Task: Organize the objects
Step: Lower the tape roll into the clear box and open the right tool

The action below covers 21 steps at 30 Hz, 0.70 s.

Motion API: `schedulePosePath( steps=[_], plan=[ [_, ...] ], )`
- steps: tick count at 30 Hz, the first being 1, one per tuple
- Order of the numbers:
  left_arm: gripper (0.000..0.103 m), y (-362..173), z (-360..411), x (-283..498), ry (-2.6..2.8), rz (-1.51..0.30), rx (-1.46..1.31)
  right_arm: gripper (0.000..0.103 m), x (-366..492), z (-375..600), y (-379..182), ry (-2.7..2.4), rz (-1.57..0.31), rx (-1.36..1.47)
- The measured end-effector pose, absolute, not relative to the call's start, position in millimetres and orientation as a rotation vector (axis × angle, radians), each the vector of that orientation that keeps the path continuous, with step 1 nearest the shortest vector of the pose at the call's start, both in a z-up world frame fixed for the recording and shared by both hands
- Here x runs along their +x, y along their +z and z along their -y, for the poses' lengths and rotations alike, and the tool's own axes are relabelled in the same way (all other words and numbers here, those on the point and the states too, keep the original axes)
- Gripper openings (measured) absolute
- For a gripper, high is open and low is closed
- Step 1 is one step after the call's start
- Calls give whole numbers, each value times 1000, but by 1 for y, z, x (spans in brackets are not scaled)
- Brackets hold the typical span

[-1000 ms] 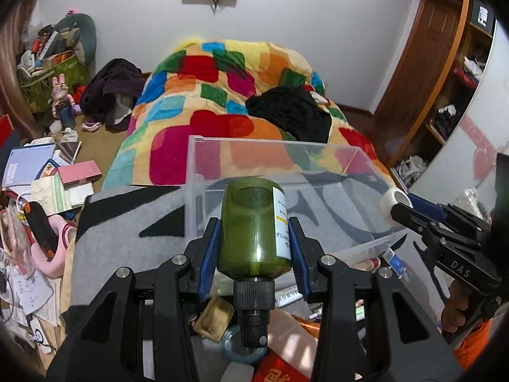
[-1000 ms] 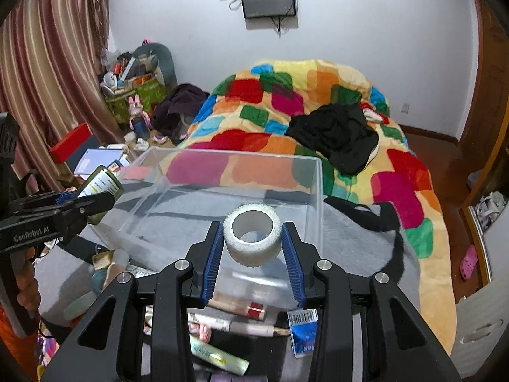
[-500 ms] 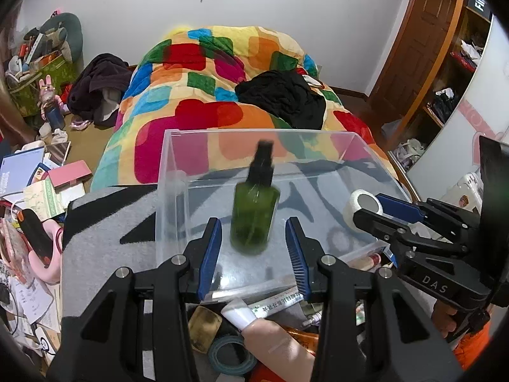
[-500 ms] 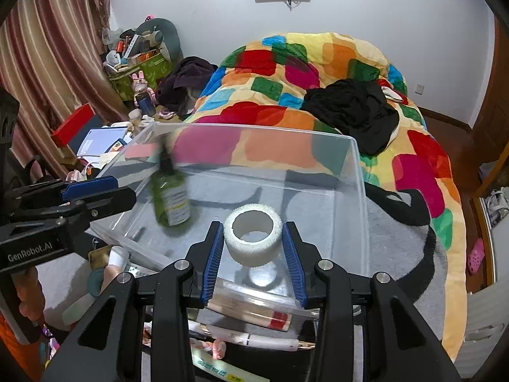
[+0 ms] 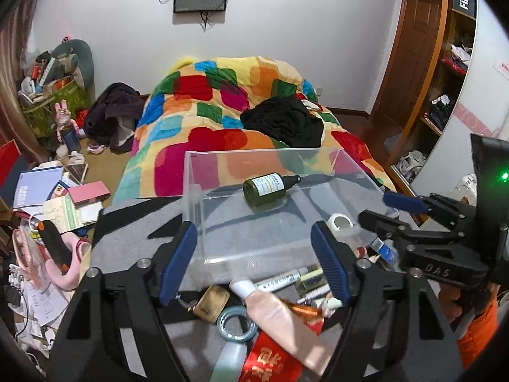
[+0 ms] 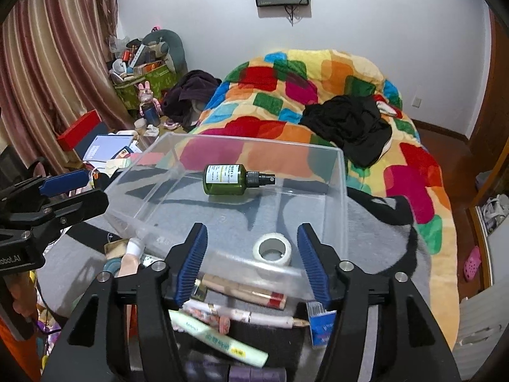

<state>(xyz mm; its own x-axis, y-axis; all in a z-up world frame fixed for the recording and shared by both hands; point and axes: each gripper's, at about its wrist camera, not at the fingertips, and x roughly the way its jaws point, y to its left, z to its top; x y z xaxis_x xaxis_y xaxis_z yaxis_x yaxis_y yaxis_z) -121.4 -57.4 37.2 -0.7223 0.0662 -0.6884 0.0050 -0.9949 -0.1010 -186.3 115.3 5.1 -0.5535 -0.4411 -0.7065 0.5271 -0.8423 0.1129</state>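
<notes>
A clear plastic bin (image 5: 194,197) (image 6: 342,191) stands on a grey blanket. A green spray bottle (image 5: 267,187) (image 6: 233,179) lies on its side in the far part of the bin. A white tape roll (image 5: 339,222) (image 6: 272,249) lies in the bin's near right part. My left gripper (image 5: 254,262) is open and empty in front of the bin's near wall. My right gripper (image 6: 253,262) is open and empty, just above the tape roll's near side. Each gripper shows at the edge of the other's view.
Loose cosmetics tubes (image 5: 280,312) (image 6: 219,339), a blue ring (image 5: 237,323) and a red packet (image 5: 273,359) lie in front of the bin. A colourful quilt (image 5: 222,121) with black clothes (image 6: 350,127) lies behind. Books and clutter (image 5: 47,197) cover the floor at left.
My left gripper opened and dropped the green bottle into the bin, where it fell on its side. My right gripper opened and let the tape roll down into the bin. Both grippers pulled back.
</notes>
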Motion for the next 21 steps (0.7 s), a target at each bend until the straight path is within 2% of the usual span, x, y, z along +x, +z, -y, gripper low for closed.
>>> schedulePosePath(
  steps=[3,12,18,21],
  plan=[
    [78,34,56,-110,2882,144,-1156,67,-171,-124,9,-2385,-144,1005],
    [79,-1,56,-71,2873,95,-1242,68,-131,-144,-4,-2381,-141,1018],
    [79,-30,71,-46,2872,170,-1320,71,-116,-146,-24,-2374,-65,1089],
    [79,-42,81,-37,2888,225,-1338,71,-113,-139,-39,-2399,-98,1133]
  ],
)
